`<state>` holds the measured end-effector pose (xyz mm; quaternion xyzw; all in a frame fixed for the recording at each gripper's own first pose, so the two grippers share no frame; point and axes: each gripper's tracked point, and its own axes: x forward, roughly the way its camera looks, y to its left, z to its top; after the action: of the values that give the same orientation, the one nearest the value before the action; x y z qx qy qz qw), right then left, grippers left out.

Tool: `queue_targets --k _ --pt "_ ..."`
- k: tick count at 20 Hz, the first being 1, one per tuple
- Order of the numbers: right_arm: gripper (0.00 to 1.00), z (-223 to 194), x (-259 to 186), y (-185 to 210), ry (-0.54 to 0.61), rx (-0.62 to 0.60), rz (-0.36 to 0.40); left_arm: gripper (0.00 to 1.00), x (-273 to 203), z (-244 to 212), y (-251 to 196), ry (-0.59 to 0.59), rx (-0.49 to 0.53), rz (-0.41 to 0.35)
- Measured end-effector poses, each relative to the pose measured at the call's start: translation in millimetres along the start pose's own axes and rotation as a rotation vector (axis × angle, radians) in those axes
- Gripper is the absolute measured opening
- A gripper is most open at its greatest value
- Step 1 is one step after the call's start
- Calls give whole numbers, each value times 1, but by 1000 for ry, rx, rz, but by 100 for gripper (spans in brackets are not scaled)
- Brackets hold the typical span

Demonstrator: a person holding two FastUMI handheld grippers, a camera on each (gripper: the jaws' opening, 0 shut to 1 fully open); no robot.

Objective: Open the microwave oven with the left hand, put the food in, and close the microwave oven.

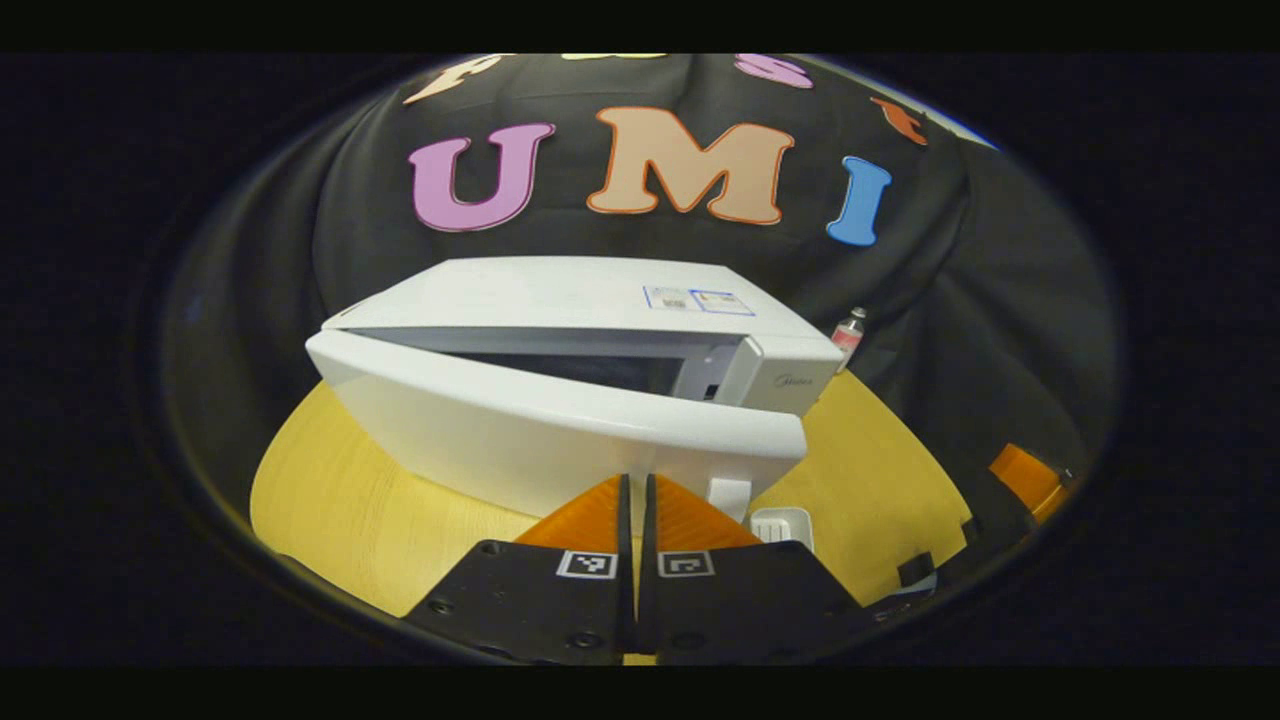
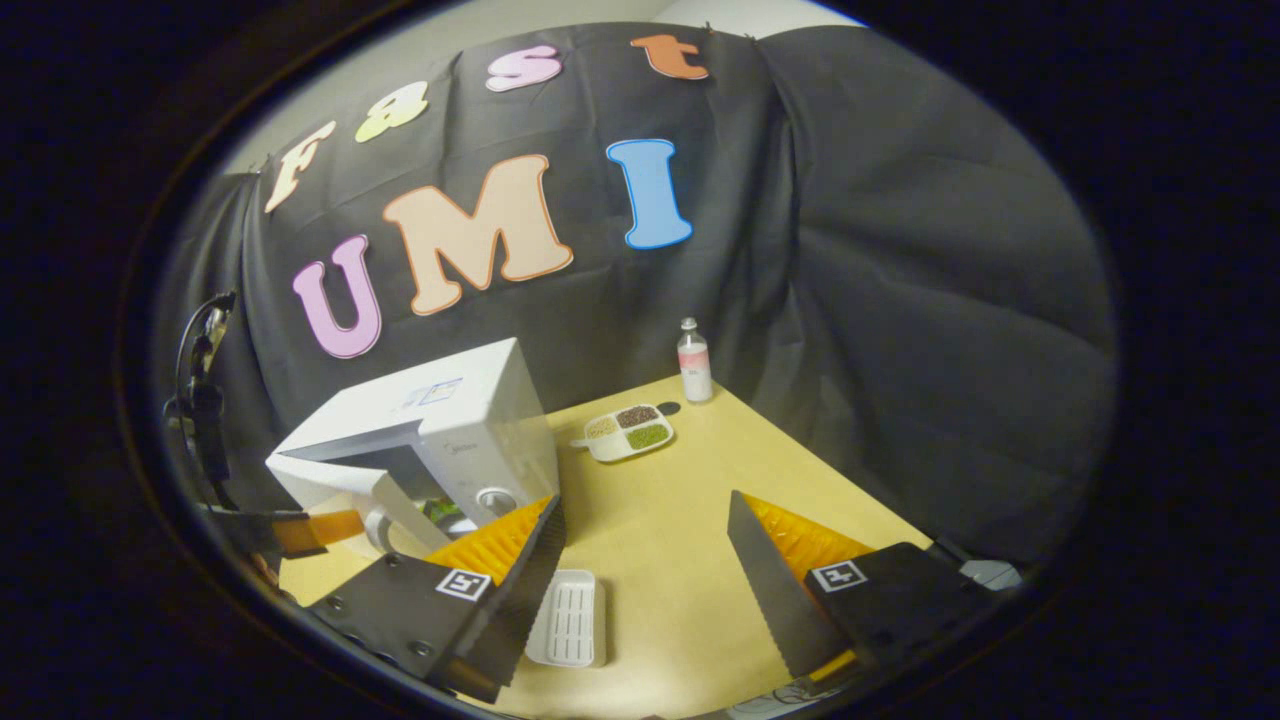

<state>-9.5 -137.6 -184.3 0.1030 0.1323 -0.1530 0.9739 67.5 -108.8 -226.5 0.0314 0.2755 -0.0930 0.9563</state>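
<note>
While the microwave oven [image 1: 560,400] sat on the table [image 1: 340,500] with its door [image 1: 540,435] ajar, the left hand-held gripper [image 1: 636,500] was pressed together right at the door's edge. Over in the right gripper view, the right hand-held gripper [image 2: 640,540] was spread wide over a white tray [image 2: 570,618], food dish [image 2: 628,431] behind.

One microwave oven [image 2: 430,440], one bottle [image 2: 693,362], one divided food dish [image 2: 628,432], one ridged white tray [image 2: 570,620], on one tabletop [image 2: 680,520].
</note>
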Motion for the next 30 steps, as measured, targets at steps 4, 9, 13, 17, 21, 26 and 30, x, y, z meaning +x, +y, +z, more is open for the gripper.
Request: queue_targets --k 4,9,13,17,21,26,30 --pt "100 3 3 -8 -8 13 -5 1 17 16 -11 -33 3 -2" --pt "100 6 5 -7 -21 16 6 1 30 18 -18 -28 3 4" --pt "100 5 8 -7 -27 30 12 0 38 22 -19 -32 -2 17" --pt "100 3 11 -8 -13 39 14 0 45 26 -18 -35 -7 30" --pt "92 3 13 -8 -18 36 13 0 50 28 -17 -30 -64 53" --pt "92 -2 18 -6 8 35 19 1 54 22 -12 -15 -102 59" --pt "92 -5 21 -12 17 50 4 1 56 20 -10 -8 -101 71"
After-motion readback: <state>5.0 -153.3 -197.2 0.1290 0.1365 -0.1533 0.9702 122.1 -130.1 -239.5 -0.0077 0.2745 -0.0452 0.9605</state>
